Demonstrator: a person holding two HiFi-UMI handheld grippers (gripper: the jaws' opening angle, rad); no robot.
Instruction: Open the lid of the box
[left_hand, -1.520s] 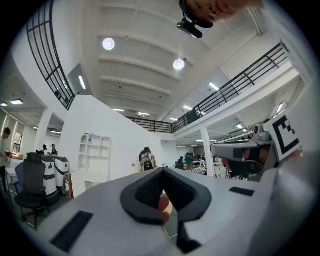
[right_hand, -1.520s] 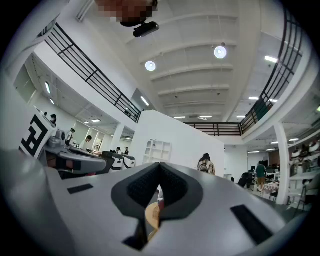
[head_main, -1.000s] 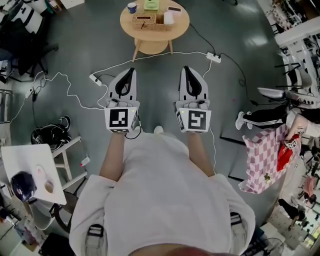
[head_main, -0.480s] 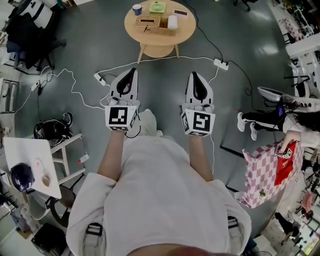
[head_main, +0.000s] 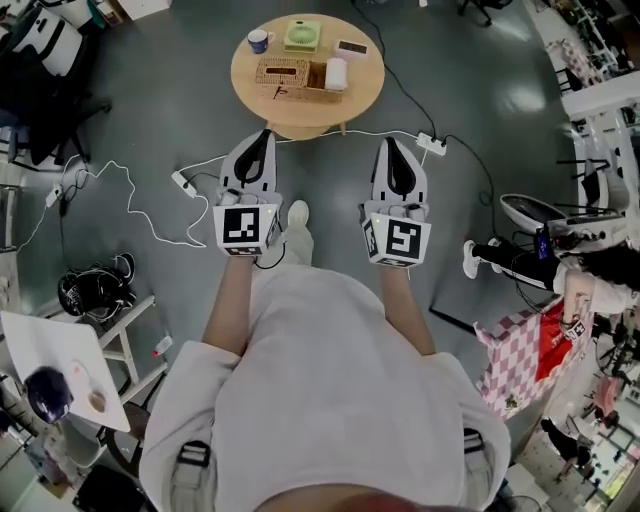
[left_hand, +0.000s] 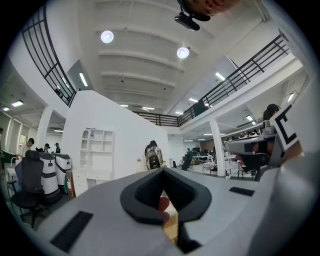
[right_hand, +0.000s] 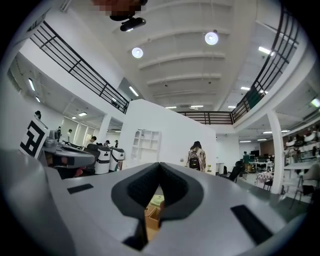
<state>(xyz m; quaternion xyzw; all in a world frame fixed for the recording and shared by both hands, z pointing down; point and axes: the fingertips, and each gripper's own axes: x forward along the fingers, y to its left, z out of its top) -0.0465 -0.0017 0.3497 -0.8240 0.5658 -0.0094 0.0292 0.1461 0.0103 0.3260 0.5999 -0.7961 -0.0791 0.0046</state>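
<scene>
A round wooden table (head_main: 305, 102) stands ahead on the grey floor. On it are a woven brown box (head_main: 281, 72), a green box (head_main: 302, 36), a blue cup (head_main: 258, 41), a white cylinder (head_main: 335, 73) and a dark phone (head_main: 351, 47). My left gripper (head_main: 262, 135) and right gripper (head_main: 388, 143) are held side by side in the air, just short of the table, both shut and empty. In the left gripper view the left gripper (left_hand: 162, 172) has its jaws together. Below the closed tips of the right gripper (right_hand: 159, 166), the green box (right_hand: 156, 200) and brown box (right_hand: 150, 216) peek through.
White cables (head_main: 130, 190) and power strips (head_main: 431, 143) run across the floor before the table. A white side table (head_main: 50, 350) and black gear (head_main: 90, 290) are at the left. A pink checked bag (head_main: 520, 350) and another person's feet (head_main: 470, 258) are at the right.
The round table has come closer to the gripper tips as the person steps forward. Both grippers keep the same pose, shut.
</scene>
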